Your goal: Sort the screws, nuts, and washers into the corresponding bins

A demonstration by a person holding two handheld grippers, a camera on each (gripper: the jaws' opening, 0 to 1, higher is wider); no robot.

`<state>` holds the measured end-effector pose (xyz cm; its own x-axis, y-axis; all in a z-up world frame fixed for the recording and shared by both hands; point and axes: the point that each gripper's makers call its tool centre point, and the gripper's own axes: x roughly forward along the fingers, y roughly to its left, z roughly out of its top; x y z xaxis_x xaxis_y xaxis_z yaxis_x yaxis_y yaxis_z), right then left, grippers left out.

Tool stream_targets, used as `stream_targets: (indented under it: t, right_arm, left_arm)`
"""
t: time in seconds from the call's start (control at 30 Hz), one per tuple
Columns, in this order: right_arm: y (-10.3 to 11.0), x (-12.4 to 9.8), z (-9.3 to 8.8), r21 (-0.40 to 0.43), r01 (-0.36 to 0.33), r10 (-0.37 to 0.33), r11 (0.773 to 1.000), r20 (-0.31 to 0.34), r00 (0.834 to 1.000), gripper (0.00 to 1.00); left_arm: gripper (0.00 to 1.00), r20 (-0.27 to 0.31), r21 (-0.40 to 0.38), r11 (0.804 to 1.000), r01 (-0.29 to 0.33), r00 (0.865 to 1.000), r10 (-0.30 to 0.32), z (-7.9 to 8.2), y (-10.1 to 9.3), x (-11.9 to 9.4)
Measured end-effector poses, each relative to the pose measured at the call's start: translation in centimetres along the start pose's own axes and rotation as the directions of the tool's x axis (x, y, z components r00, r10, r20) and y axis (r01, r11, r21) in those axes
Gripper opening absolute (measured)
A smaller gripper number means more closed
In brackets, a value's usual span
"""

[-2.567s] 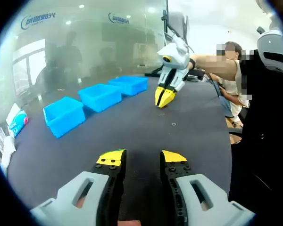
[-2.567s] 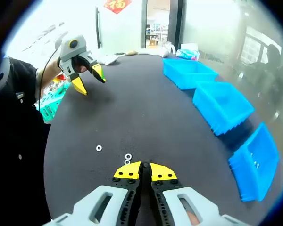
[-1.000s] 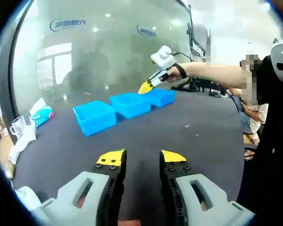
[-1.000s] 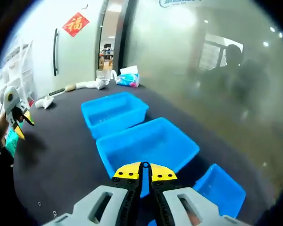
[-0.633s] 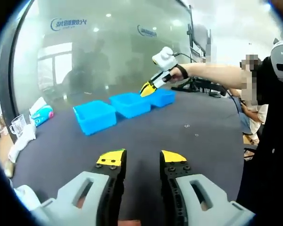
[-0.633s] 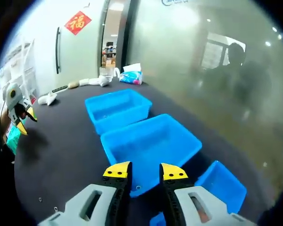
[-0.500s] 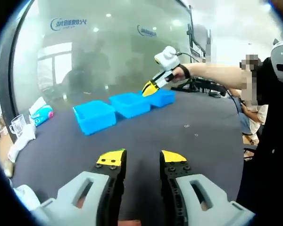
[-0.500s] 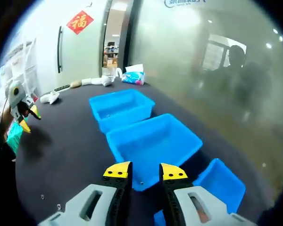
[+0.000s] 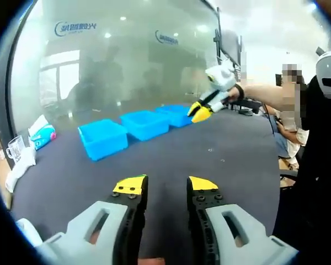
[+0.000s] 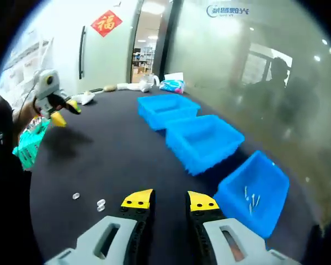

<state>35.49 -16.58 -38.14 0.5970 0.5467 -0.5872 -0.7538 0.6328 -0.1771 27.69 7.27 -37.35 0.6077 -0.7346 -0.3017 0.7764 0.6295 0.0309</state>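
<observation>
Both tools empty, jaws apart: right tool (image 10: 170, 200), left tool (image 9: 165, 185). Screws (image 10: 250, 198) in near bin (image 10: 252, 194); washers (image 10: 101, 204) left on tabletop (image 10: 116, 154).

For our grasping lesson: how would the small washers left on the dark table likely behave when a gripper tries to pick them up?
The washers look tiny and flat on the table, so they probably offer little edge and may slide. They seem light. The right gripper is open above the table.
</observation>
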Motion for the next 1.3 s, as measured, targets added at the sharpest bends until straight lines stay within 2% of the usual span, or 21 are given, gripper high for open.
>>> stream_targets:
  t: [0.13,0.33,0.7,0.8,1.07,1.2,1.3]
  right_arm:
    - [2.3,-1.9,-1.5,0.019,-0.012,0.012,1.0,0.022,1.0,0.19]
    - [5.5,-3.9,-4.2,0.018,-0.041,0.041,0.999,0.001,0.999,0.19]
    - [9.7,-5.7,-6.7,0.029,-0.107,0.107,0.994,-0.005,0.994,0.18]
    - [10.5,-6.2,-6.8,0.028,-0.119,0.119,0.993,-0.008,0.993,0.18]
    - [10.5,-6.4,-6.6,0.018,-0.117,0.117,0.993,-0.009,0.993,0.18]
    - [10.0,-5.5,-5.8,-0.007,-0.097,0.097,0.995,-0.014,0.995,0.17]
    - [10.3,-4.7,-5.1,-0.009,-0.12,0.12,0.993,-0.022,0.993,0.17]
  left_arm:
    - [0.27,-0.004,0.007,1.0,0.024,1.0,-0.024,0.1,-0.7,0.2]
    - [0.28,-0.023,0.022,0.997,0.068,0.997,-0.068,0.0,-1.9,0.5]
    - [0.28,-0.045,0.048,0.991,0.121,0.992,-0.119,0.2,-3.2,0.8]
    - [0.28,-0.054,0.057,0.988,0.142,0.989,-0.139,0.2,-3.6,0.8]
    - [0.28,-0.071,0.066,0.985,0.159,0.986,-0.154,-0.1,-4.1,0.9]
    - [0.28,-0.076,0.068,0.985,0.157,0.985,-0.152,-0.3,-4.1,0.9]
    - [0.28,-0.075,0.066,0.985,0.16,0.985,-0.155,-0.4,-4.3,0.8]
